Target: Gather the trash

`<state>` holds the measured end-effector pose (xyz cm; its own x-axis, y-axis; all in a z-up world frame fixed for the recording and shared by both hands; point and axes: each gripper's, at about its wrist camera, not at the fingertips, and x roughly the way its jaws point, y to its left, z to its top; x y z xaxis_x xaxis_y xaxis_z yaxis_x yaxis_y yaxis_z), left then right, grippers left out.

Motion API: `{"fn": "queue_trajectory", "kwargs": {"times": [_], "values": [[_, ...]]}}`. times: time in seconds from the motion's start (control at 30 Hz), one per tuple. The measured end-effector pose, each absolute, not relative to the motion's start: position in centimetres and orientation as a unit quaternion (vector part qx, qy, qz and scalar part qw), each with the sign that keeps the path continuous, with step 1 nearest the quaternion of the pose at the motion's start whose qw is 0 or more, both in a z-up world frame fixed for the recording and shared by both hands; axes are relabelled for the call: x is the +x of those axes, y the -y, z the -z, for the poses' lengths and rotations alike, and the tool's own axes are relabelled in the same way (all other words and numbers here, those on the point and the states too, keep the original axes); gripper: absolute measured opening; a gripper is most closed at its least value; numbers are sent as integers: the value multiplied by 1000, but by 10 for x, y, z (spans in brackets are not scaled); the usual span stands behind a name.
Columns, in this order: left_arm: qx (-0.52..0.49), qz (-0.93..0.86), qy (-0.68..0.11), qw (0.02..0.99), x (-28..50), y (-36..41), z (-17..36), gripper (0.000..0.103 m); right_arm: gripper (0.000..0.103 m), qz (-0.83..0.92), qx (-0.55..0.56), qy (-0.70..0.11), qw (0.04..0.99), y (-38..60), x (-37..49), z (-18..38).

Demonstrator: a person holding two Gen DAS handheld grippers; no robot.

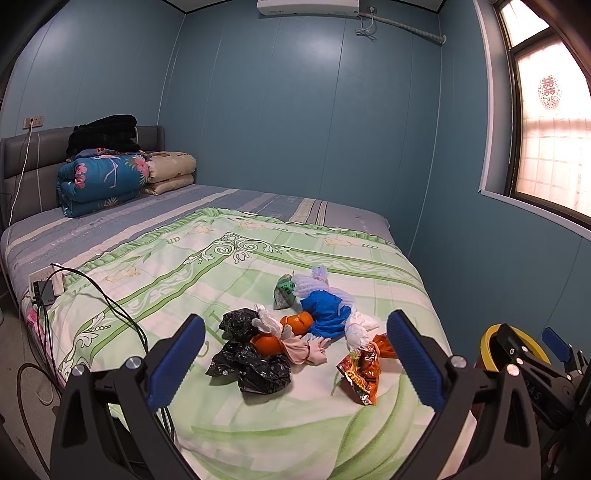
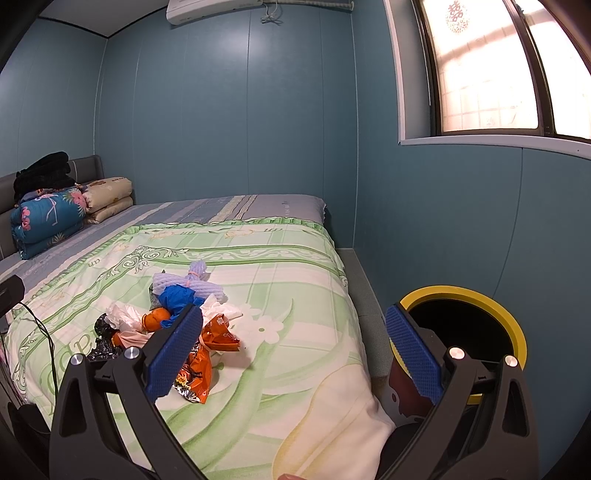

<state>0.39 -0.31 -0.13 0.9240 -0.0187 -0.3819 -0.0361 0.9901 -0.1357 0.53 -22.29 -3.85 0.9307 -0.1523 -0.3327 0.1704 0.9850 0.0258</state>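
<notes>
My right wrist view is showing the yellow-rimmed bin's [image 2: 517,325] dark inside at lower right, while both my left gripper [image 1: 295,354] and right gripper [image 2: 293,347] are hanging open, empty, over the trash pile [image 1: 291,332].

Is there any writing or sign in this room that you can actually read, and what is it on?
Red paper cutout on the window pane: the double-happiness sign "囍".
Green-and-white floral quilt: small "un" by its border, plus larger green letters I cannot make out.
Orange foil snack wrapper: print too crumpled to read.
White wall air conditioner: no readable label.
</notes>
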Motion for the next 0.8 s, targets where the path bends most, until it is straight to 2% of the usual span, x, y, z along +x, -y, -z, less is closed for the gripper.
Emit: {"fn": "queue_trajectory", "kwargs": {"times": [0.8], "values": [[-74,2,-204,976,6,3,4,95,95,96,29,-173,980,226,8,38]]}}
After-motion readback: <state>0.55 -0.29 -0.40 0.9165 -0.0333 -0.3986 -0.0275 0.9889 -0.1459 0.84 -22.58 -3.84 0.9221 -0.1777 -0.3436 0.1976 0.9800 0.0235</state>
